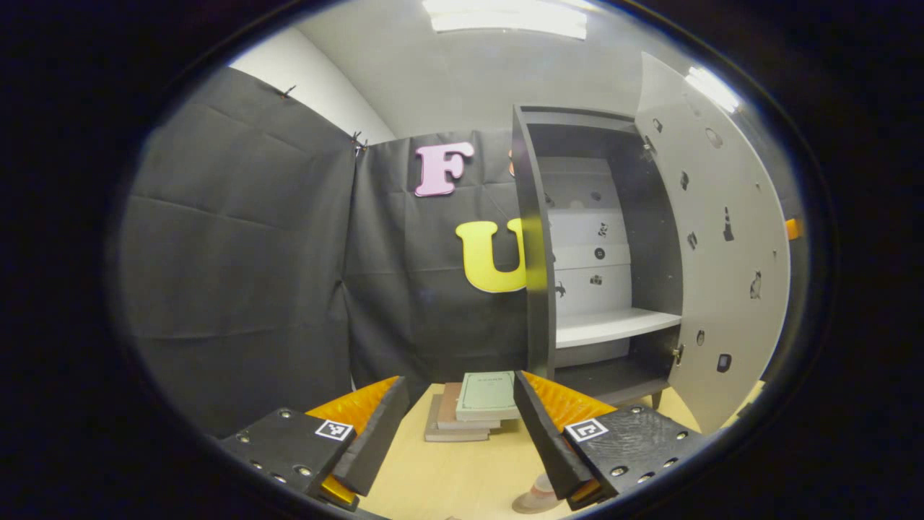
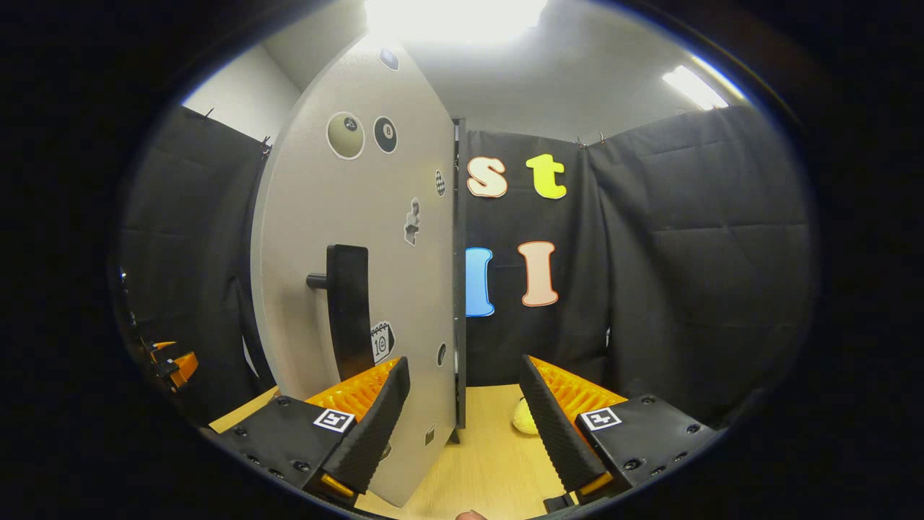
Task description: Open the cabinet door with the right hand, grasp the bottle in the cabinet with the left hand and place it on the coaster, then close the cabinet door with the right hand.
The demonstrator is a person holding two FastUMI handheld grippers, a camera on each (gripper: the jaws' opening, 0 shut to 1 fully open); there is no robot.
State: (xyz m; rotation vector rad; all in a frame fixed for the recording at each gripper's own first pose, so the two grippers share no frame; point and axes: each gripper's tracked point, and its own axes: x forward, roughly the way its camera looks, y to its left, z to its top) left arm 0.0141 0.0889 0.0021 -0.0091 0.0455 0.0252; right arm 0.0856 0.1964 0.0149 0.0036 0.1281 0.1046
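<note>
Door (image 1: 711,238) stands swung wide; in the left gripper view I look straight into the cabinet (image 1: 534,238), with the white shelf (image 1: 613,325) bare and the dark floor under it bare too, as far as I can see. No bottle inside. So I judge the opening done and the bottle already out. At the bottom edge of that view, just beside my left claw's right finger, a small tan-and-white thing (image 1: 535,498) sits on the desk (image 1: 447,477); it could be the bottle on its coaster, but it is cut off and I cannot tell. My left claw (image 1: 462,433) is spread wide and holds nothing; ahead of it a stack of books (image 1: 473,406) lies near the cabinet's foot. My right claw (image 2: 465,426) is likewise gaping and empty, facing the door's outer side, with the door's free edge between its fingers and the black handle (image 2: 348,310) up to the left, not gripped. A yellowish lump (image 2: 525,417) lies on the desk past the door. Left to do, by my reading: push the door shut with the right.
</note>
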